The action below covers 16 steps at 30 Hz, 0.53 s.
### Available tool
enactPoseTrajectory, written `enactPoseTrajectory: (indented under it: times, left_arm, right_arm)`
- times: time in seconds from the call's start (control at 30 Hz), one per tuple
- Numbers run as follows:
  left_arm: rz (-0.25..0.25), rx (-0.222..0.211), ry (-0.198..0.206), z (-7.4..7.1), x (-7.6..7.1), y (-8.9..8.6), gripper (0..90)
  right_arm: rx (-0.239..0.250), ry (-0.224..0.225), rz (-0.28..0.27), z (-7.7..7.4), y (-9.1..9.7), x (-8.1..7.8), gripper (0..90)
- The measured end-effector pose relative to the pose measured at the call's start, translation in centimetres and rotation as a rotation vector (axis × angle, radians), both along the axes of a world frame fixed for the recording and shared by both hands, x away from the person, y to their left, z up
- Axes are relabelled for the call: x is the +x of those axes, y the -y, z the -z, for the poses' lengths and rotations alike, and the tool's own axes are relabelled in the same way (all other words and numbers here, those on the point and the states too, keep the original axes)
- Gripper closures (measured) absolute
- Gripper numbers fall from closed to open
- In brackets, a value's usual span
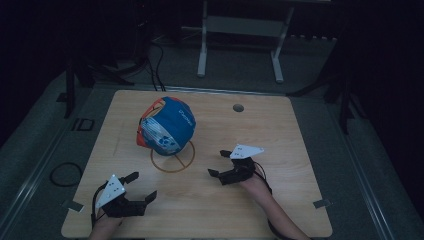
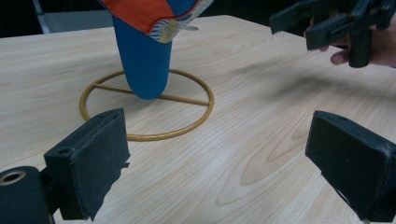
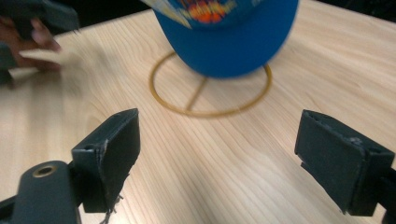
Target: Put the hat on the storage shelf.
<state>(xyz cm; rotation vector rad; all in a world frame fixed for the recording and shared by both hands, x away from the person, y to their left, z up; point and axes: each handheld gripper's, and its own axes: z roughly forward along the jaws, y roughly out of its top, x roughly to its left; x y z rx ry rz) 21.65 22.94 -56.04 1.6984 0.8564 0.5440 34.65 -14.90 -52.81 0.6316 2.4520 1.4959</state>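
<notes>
1. High view: a blue and orange cap (image 1: 166, 126) sits on a gold wire stand (image 1: 172, 159) near the middle of the wooden table (image 1: 280, 150), a little toward its far left corner. The stand's ring base lies flat on the wood, partly under the cap. The left gripper (image 1: 142, 186) rests close to the near left corner with its jaws spread and empty. The right gripper (image 1: 218, 162) lies just right of the ring, jaws apart and holding nothing. A small round hole (image 1: 238, 107) shows near the far edge.

2. Left gripper view: the two black jaws stand wide apart with bare wood between them. Beyond them the ring base (image 2: 147, 109) lies flat, and the cap's blue brim (image 2: 142, 58) hangs down over the ring. The right gripper (image 2: 299, 25) shows at the upper right, gaping.

3. Right gripper view: the jaws stand wide apart over bare wood. The cap (image 3: 229, 35) hangs above the ring (image 3: 210, 93), apart from both jaws.
</notes>
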Motion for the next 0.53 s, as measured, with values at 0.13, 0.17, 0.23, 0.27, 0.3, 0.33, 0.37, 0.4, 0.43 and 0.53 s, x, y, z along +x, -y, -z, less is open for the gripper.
enactPoseTrajectory:
  times: [0.13, 0.17, 0.23, 0.27, 0.3, 0.33, 0.37, 0.4, 0.43, 0.53]
  left_arm:
    - [-0.005, -0.001, 0.004, 0.0, 0.0, 0.0, 6.4]
    - [-0.009, 0.0, 0.009, 0.0, 0.0, 0.0, 6.3]
    - [-0.011, -0.004, 0.009, -0.1, -0.1, 0.0, 6.3]
    - [-0.012, -0.004, 0.009, -0.1, -0.1, 0.0, 6.3]
    - [-0.011, -0.003, 0.007, 0.0, -0.1, -0.1, 6.4]
    - [-0.01, -0.002, 0.006, 0.0, 0.0, -0.1, 6.3]
    - [-0.01, -0.001, 0.005, 0.0, 0.0, 0.0, 6.4]
    - [-0.009, -0.004, 0.004, 0.0, 0.0, 0.0, 6.4]
    - [-0.007, -0.003, 0.002, 0.0, 0.0, 0.0, 6.3]
    - [-0.004, 0.0, 0.0, 0.0, 0.0, 0.0, 6.4]
  right_arm:
    - [0.001, -0.021, 0.022, 1.0, 1.1, 0.0, 14.2]
    - [0.002, -0.033, 0.021, 1.2, 1.3, -0.1, 14.2]
    - [-0.006, -0.037, 0.022, 1.8, 1.6, -0.1, 14.2]
    - [-0.011, -0.037, 0.026, 2.0, 1.8, -0.2, 14.2]
    - [-0.014, -0.038, 0.032, 2.2, 1.9, -0.2, 14.2]
    - [-0.015, -0.039, 0.037, 2.4, 2.1, -0.1, 14.2]
    - [-0.015, -0.038, 0.043, 2.5, 2.2, -0.1, 14.2]
    - [-0.016, -0.04, 0.047, 2.7, 2.3, 0.0, 14.2]
    - [-0.022, -0.042, 0.051, 2.8, 2.4, 0.0, 14.2]
    - [-0.026, -0.041, 0.059, 3.0, 2.6, 0.0, 14.3]
